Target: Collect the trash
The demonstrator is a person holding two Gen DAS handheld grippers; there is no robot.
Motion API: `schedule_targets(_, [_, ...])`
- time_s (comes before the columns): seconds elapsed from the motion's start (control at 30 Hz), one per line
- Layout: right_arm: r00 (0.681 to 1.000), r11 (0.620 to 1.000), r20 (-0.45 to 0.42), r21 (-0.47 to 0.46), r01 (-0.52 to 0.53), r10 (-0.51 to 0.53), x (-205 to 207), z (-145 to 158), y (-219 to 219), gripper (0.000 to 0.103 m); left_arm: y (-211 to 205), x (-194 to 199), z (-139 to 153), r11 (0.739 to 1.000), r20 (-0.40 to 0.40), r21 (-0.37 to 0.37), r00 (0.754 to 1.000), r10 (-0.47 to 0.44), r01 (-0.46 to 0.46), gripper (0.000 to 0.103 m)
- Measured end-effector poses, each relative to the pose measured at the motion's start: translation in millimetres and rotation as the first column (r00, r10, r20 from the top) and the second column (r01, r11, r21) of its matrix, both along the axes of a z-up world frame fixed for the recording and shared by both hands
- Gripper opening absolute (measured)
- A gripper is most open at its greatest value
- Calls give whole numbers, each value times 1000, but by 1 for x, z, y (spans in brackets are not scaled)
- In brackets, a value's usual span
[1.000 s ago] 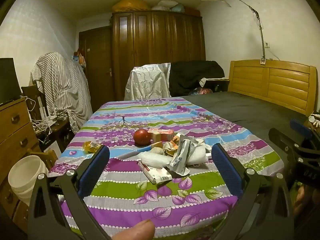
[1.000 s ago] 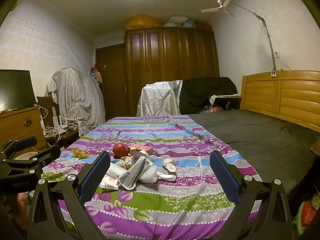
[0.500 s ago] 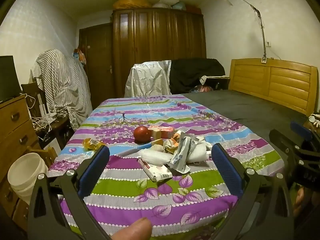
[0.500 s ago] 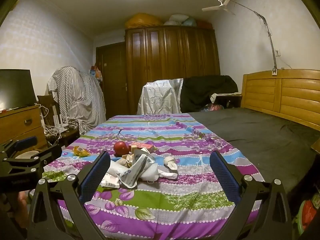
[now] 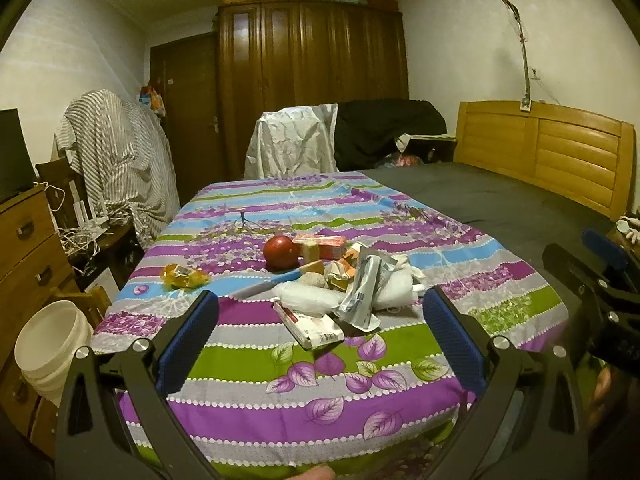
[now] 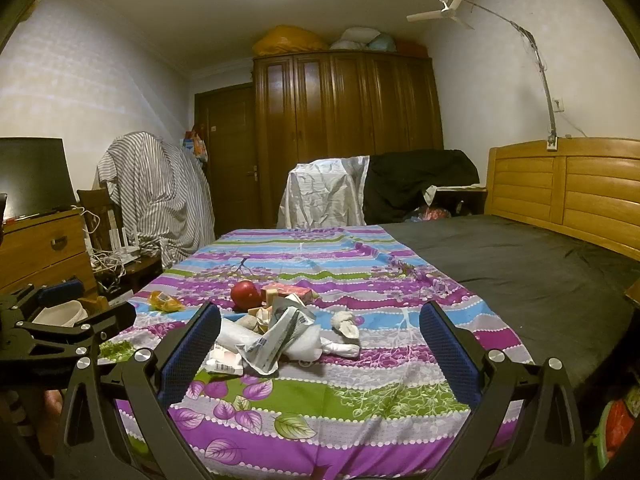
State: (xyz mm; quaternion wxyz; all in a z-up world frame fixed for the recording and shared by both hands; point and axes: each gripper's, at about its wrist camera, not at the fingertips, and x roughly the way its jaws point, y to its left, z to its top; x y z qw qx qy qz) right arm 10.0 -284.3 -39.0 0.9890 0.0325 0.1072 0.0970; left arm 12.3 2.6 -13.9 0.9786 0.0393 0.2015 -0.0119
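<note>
Compared with the views from a second ago, very little has changed: both wrist cameras have tilted down a little and drawn only marginally nearer the bed, so the litter sits slightly lower and larger in each view, and none of it has been displaced. The left gripper has its jaws spread wide apart with nothing between them; the right gripper is likewise spread wide and empty. The trash pile lies on the striped floral bedspread, at 12 o'clock from the left gripper and well short of its fingertips; in the right wrist view the same pile appears at roughly 11 o'clock, nearer the left-hand pad. Nearest the left gripper is a flat red-and-white wrapper, with a crumpled grey packet just beside it and white plastic underneath. A red apple sits at the far side of the pile, touching or nearly touching a small carton. A yellow wrapper lies apart at 10 o'clock. A white bucket stands on the floor at 9 o'clock beside the bed; judged from position, it is the likely receptacle. Assessment: the task is at the approach stage, with no item collected. The next move calls for further advance and descent before closing on the nearest wrapper.
</note>
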Motion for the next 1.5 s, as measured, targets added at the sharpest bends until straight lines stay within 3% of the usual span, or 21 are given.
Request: schedule_targets(1.5, [1000,1000,-16,-1,-15,15,-3,-8,17,99,15,5,-3,999,-30,-13,999,41,-41,98])
